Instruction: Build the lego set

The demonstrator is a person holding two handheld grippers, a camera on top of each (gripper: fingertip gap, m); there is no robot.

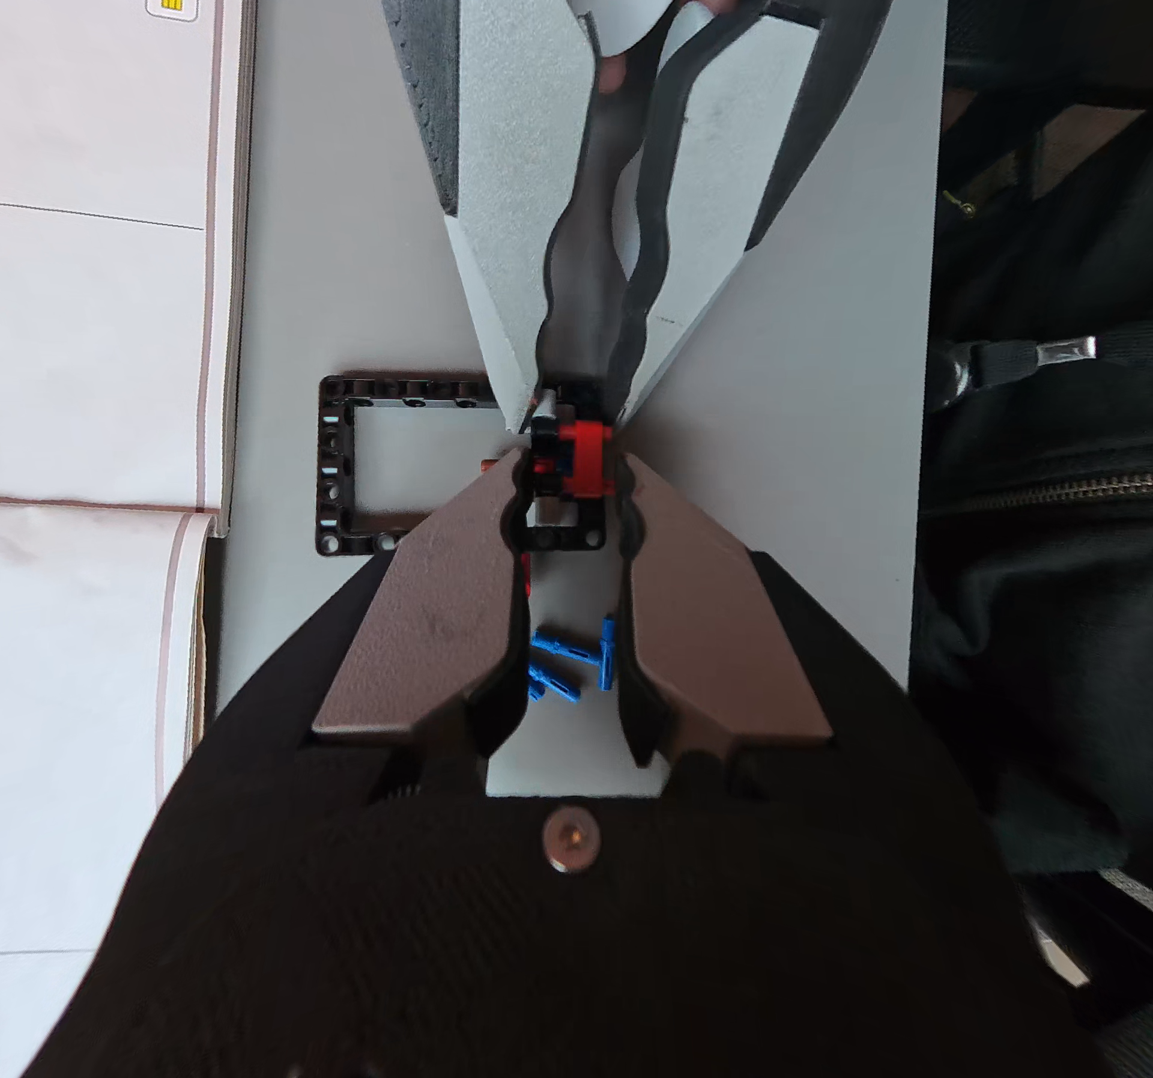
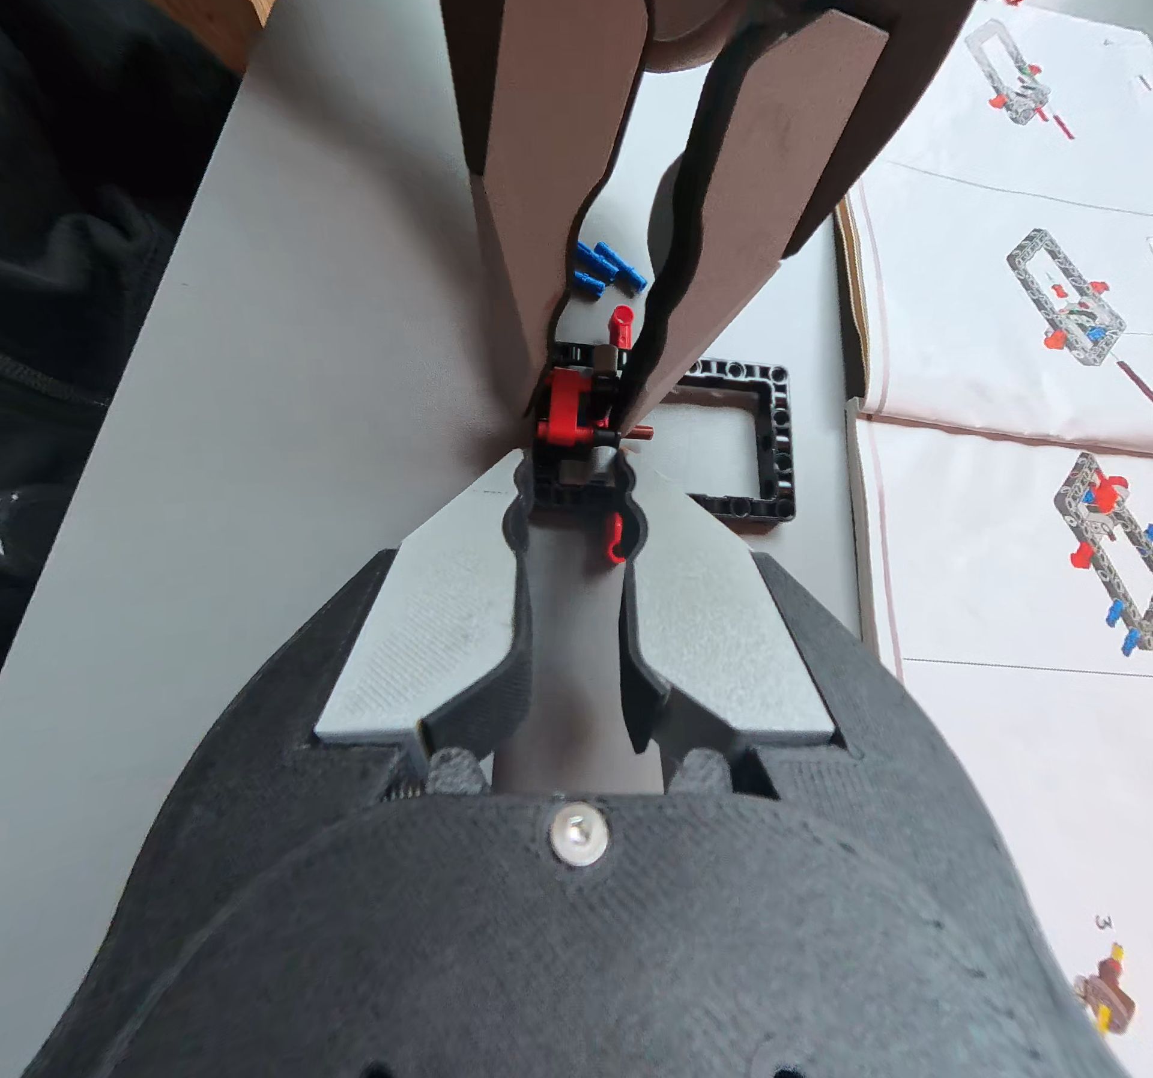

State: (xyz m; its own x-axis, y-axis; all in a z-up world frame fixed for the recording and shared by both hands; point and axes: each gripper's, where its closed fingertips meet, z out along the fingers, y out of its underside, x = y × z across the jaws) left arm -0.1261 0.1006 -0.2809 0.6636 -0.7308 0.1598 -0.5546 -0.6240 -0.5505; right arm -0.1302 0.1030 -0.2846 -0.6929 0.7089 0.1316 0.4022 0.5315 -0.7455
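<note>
Both claws meet tip to tip over a small black-and-red Technic sub-assembly [image 1: 571, 474] at mid-surface. Left claw [image 1: 571, 480], brown fingers, is clamped on the sides of the small black square frame with the red block on it. Right claw [image 2: 574, 480], grey fingers, comes from the opposite side and closes on the far end of the same sub-assembly; whether it grips the frame or only a grey piece in it I cannot tell.

Key relation: the sub-assembly lies straight ahead of each claw, between the two sets of tips, long axis running along the line from one claw to the other. Both equally near. Any pressing would likely go along that line.

The large black rectangular frame [image 2: 758, 443] lies flat on the grey surface [image 2: 312, 362], just beside the held piece, on the booklet side. Loose blue pins [image 1: 564, 658] sit on the surface under the left claw's fingers. A loose red pin [image 2: 621, 324] lies near them. The open instruction booklet [image 2: 998, 362] lies along the surface edge.

Judgement: early build, sub-assembly not yet joined to the large frame.
</note>
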